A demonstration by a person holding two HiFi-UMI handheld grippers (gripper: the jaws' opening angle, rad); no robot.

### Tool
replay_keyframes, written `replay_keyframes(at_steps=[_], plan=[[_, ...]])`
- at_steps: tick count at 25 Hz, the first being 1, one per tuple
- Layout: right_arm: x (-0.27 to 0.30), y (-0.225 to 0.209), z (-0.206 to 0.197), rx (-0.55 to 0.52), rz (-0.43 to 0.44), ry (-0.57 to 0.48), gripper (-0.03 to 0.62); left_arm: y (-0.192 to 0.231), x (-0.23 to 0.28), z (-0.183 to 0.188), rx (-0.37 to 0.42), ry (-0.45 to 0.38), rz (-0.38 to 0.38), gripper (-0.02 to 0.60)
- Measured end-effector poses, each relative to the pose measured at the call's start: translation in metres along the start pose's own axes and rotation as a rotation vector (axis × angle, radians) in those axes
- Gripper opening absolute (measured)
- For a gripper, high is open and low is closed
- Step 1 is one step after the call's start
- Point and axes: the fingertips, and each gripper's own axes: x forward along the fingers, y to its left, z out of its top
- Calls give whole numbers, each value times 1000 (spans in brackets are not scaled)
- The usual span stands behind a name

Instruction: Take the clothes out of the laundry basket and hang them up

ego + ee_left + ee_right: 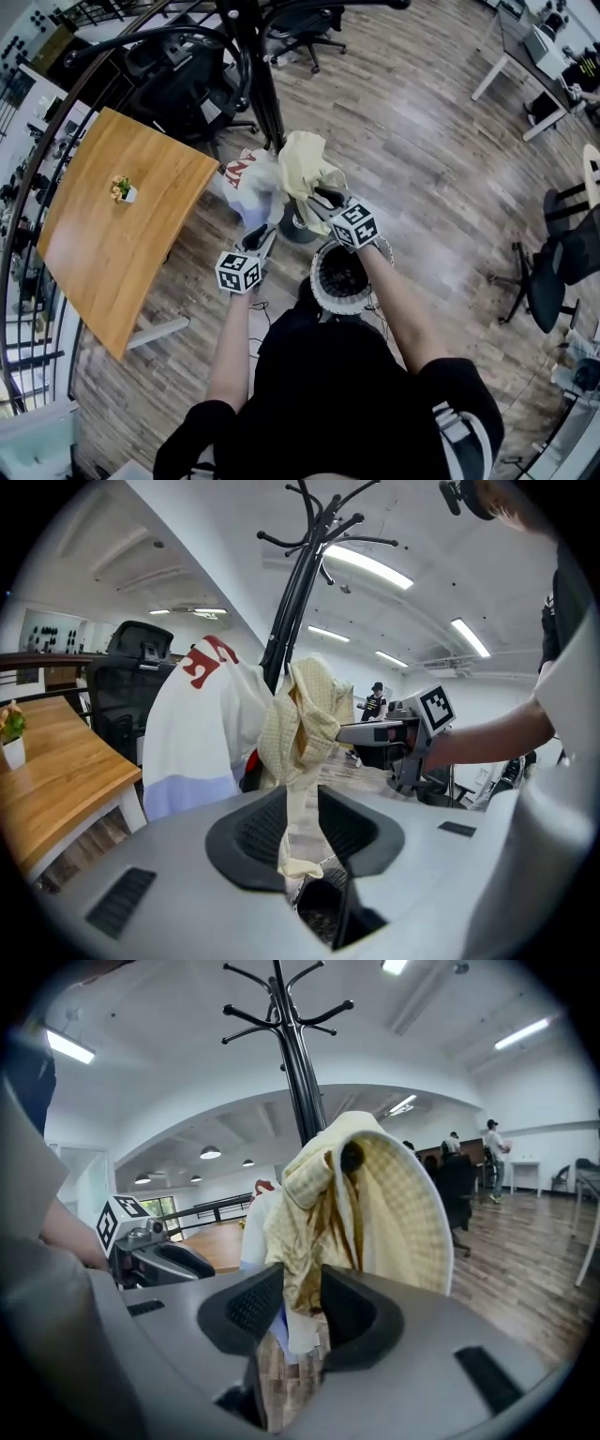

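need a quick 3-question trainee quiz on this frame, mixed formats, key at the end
1. True or false: the yellow garment lies inside the laundry basket.
2. What stands on the wooden table? A) a mug B) a small potted plant C) a laptop
3. Fill in: the white garment with red lettering hangs on the black ___.
Key: 1 false, it hangs up beside the white garment; 2 B; 3 coat rack.

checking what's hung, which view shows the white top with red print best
Left gripper view: the white top appears large, red print visible. Head view shows it small from above; right gripper view only an edge behind the yellow garment.
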Motion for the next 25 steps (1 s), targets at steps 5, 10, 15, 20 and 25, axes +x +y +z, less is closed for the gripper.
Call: replay_keyframes(at_steps=[5, 10, 15, 20, 25], plan=[[-10, -3, -15, 60, -45, -4, 143, 0, 11, 15, 52, 0, -49, 106], [-25, -7, -39, 115, -104, 7, 140, -3, 18, 28, 84, -15, -90, 106], [-44, -14, -54, 145, -153, 8, 124, -9, 16, 35, 106, -35, -104, 106], [-65, -2, -54, 186, -119, -32, 6, -13, 5, 38, 101, -68, -82, 98], [-90, 16, -51, 100, -100, -15, 6, -29, -10, 40, 104, -87, -52, 57]])
